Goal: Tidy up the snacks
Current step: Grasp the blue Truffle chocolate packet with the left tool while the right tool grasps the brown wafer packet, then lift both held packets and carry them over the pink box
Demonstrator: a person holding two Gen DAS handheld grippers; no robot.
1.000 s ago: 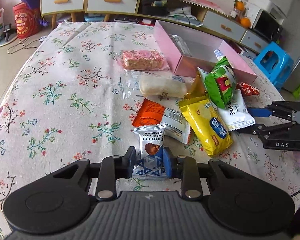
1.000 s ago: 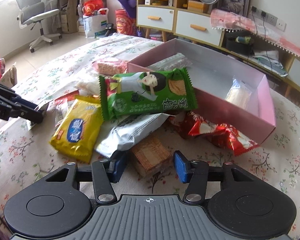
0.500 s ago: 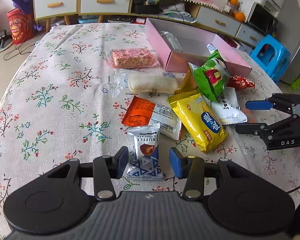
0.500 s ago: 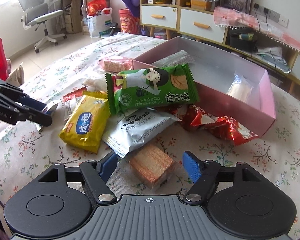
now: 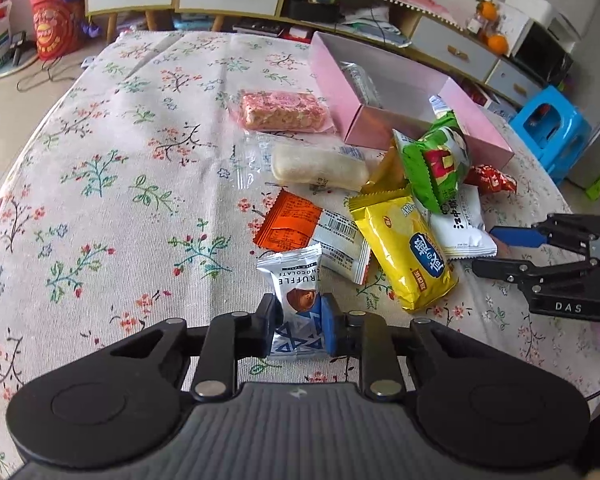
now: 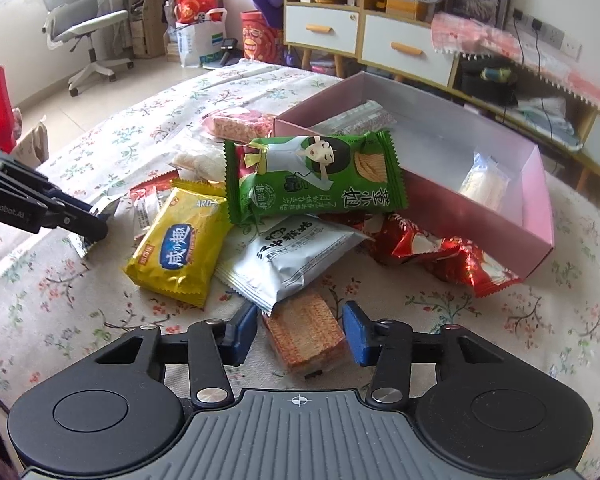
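My left gripper [image 5: 298, 322] covers the truffle packet's [image 5: 296, 280] lower end. The wafer's [image 6: 304, 330] far end sits under the white bag [image 6: 292, 258]. The red packet [image 6: 448, 254] runs partly beneath the green bag [image 6: 316, 174].

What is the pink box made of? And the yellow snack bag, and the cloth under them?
The pink box looks like thin matte cardboard: flat folded walls, crisp corners. The yellow snack bag seems to be glossy plastic or foil film: it shines and has crimped, zigzag ends. The tablecloth looks like woven fabric, matte, with printed flowers and soft creases.
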